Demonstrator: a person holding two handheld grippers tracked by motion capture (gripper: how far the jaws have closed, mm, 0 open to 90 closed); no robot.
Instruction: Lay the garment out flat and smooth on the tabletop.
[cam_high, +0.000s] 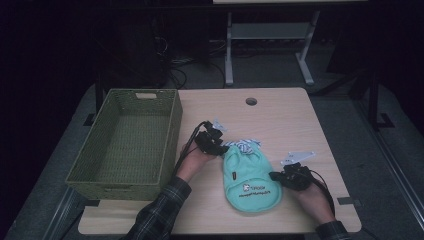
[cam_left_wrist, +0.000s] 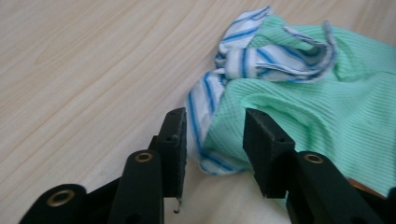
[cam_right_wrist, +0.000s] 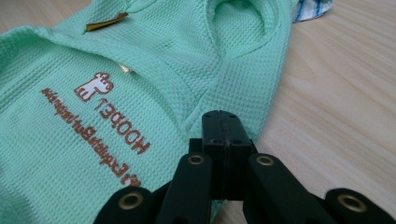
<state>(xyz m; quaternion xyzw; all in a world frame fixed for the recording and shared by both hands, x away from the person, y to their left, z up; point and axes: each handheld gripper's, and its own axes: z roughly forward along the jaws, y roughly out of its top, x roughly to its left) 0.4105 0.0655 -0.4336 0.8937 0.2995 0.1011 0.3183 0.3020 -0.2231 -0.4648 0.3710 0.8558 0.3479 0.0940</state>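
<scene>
The woven green basket stands at the light wood bench's left. The left gripper, jaws partly apart, hovers at the striped blue-white trim of the mint waffle-knit pet shirt lying mid-bench. The right gripper is clamped on the shirt's hem; its view shows mirrored brown lettering.

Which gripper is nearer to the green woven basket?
Left. The left gripper sits just beside the basket's right wall, at the mint garment's striped collar. The right gripper lies beyond the garment, at its far edge.
</scene>
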